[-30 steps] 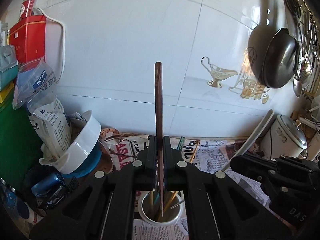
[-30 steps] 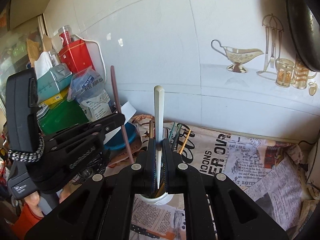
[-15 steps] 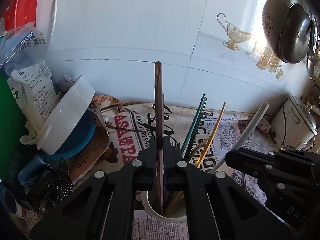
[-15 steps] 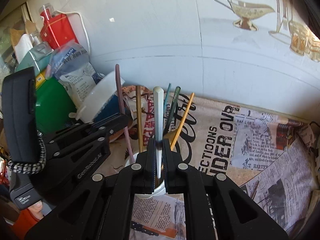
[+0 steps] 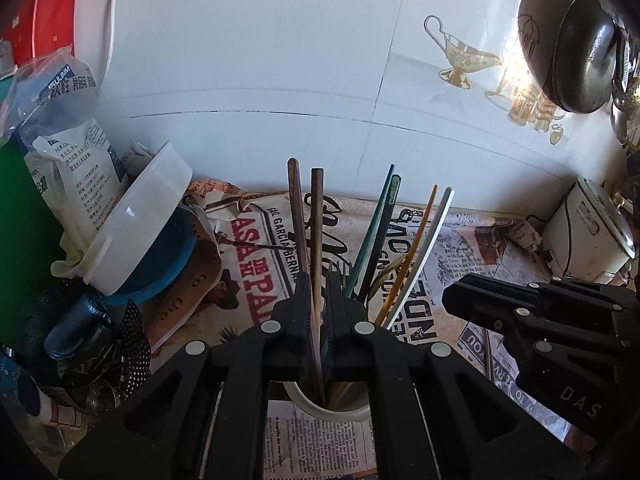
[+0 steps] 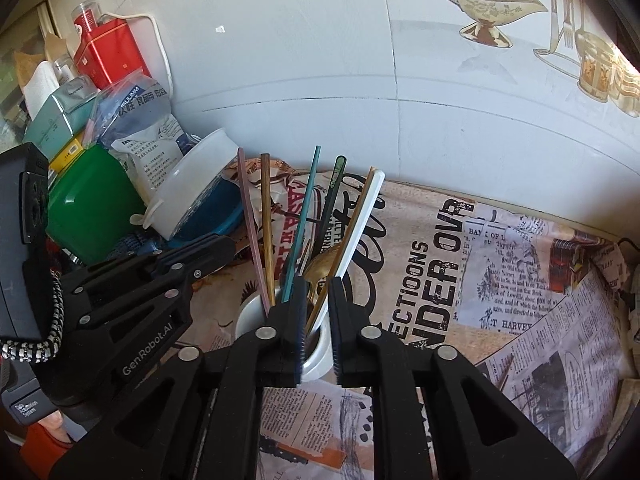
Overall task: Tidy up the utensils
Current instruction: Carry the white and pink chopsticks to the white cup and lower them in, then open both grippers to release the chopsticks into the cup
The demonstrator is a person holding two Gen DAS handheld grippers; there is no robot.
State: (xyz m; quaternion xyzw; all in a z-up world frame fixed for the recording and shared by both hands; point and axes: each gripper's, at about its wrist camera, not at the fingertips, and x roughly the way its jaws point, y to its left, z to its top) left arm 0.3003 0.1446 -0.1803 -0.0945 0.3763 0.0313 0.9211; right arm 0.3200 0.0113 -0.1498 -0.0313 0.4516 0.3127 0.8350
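Note:
A white cup [image 5: 332, 408] [image 6: 250, 312] on the newspaper holds several chopsticks and a gold spoon [image 6: 320, 268]. My left gripper [image 5: 319, 280] is shut on a brown chopstick [image 5: 316, 220], which stands upright with its lower end inside the cup. A second brown chopstick [image 5: 296, 208] leans beside it. My right gripper [image 6: 318, 284] hangs just above the cup and its jaws are opening. The white chopstick [image 6: 360, 224] passes between them and leans right in the cup, with a gap on its left side. Each gripper shows in the other's view: the right gripper [image 5: 456, 298] and the left gripper [image 6: 226, 246].
A tilted white tub [image 5: 136, 232] over a blue bowl, food bags [image 5: 76, 184] and a green container [image 6: 88, 200] crowd the left. A red tin [image 6: 108, 52] stands behind them. A white rice cooker [image 5: 588, 236] sits at the right, with a dark pan [image 5: 580, 52] on the tiled wall.
Both grippers sank toward the cup, bringing their chopsticks down into it. The right jaws parted and the white chopstick tipped from upright to leaning right.

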